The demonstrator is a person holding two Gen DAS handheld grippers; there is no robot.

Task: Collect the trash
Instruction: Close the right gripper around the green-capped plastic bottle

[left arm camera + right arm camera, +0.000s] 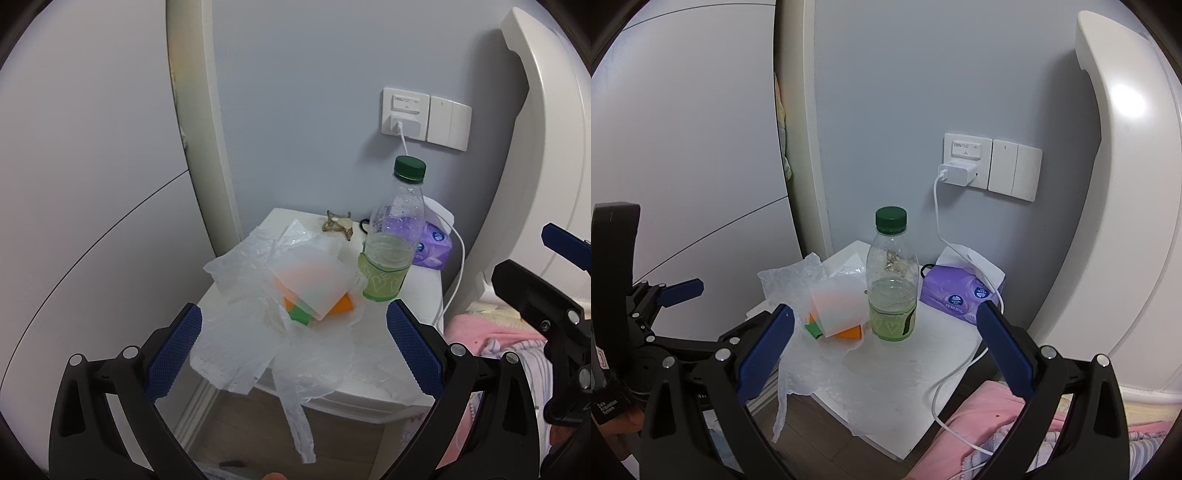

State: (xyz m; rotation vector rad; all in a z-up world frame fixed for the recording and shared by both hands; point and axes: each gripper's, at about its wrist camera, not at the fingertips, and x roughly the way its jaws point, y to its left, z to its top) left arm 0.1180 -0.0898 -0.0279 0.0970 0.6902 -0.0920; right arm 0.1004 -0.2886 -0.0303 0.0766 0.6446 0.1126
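A clear plastic bottle (391, 243) (892, 284) with a green cap and a little yellowish liquid stands upright on a white bedside table (417, 302) (934, 354). Left of it, a crumpled clear plastic bag (251, 332) (798, 280) lies spread over the tabletop, with an orange and green carton (317, 306) (842, 328) under a translucent white cup or wrapper. My left gripper (295, 354) is open, hovering in front of the bag and carton. Also open, my right gripper (886, 343) is held in front of the bottle; its side shows at the right edge of the left wrist view.
A purple tissue pack (432, 247) (960, 291) lies behind the bottle, a small hair clip (338, 223) at the table's back. A white charger cable (942, 236) runs from the wall socket (964, 162) across the table. Pink bedding (990, 424) and a white headboard (1126, 184) lie to the right.
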